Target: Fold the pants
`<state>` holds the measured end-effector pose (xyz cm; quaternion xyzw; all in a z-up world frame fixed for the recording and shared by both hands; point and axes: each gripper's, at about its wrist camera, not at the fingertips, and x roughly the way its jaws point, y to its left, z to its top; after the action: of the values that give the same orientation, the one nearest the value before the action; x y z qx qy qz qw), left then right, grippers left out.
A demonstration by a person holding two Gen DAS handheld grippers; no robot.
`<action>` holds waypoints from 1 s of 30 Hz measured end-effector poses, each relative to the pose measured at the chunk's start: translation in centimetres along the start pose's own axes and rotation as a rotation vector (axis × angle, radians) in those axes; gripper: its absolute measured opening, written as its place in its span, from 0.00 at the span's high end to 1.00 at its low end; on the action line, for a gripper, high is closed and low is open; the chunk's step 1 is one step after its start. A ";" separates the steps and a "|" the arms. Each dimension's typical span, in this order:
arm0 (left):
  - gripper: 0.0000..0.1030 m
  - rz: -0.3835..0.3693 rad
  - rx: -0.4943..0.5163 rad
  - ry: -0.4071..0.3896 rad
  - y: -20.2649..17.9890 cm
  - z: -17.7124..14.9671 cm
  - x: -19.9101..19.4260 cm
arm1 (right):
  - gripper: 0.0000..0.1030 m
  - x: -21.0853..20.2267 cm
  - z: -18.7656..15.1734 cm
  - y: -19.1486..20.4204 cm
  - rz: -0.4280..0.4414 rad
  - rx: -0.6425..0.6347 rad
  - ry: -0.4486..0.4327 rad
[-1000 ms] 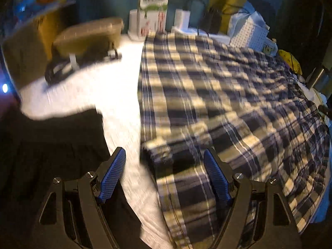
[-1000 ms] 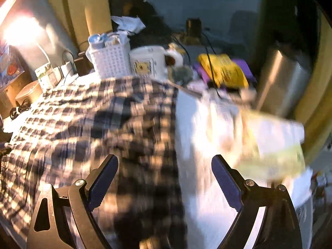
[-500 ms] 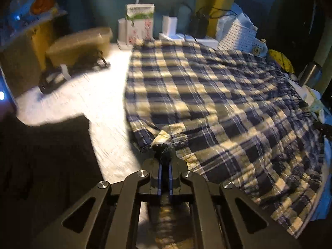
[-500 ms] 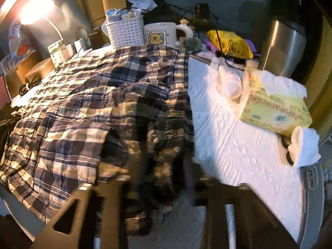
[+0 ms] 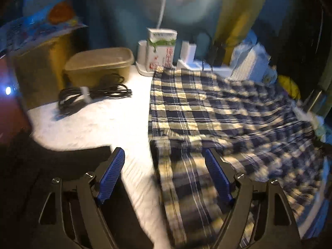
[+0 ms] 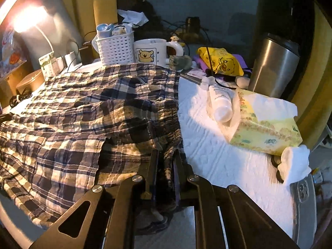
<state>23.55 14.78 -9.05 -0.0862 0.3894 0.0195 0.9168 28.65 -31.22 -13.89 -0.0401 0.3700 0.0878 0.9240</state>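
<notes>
The plaid pants [image 5: 207, 108] lie spread over the white textured table cover [image 5: 93, 124]. My left gripper [image 5: 164, 152] hovers above their near left corner. Its jaws are opening, and the blue pads [image 5: 112, 172] touch nothing, with the cloth lying below and between them. In the right wrist view the pants [image 6: 83, 114] are rumpled and partly doubled over. My right gripper [image 6: 166, 157] is shut on a bunched fold at their right edge, near the table's front.
A coiled black cable [image 5: 93, 95], a lidded tub [image 5: 99, 62] and a carton [image 5: 160, 47] stand at the back left. Dark cloth [image 5: 31, 166] lies front left. A basket [image 6: 115, 48], mug [image 6: 151, 51], bottle [image 6: 221, 103], tissue box [image 6: 265, 126] and steel tumbler [image 6: 274, 64] crowd the right.
My left gripper pinched the pants' corner half a second ago, then let go and rose. My right gripper went from wide open to shut on the pants' edge.
</notes>
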 end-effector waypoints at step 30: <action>0.92 -0.054 0.206 0.013 -8.0 -15.2 -7.1 | 0.70 -2.9 -5.0 0.9 -0.033 -0.145 -0.031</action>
<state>8.68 4.46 -13.19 -0.0020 0.3926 -0.0461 0.9186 23.03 -31.46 -15.51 -0.1114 0.3476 0.0997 0.9257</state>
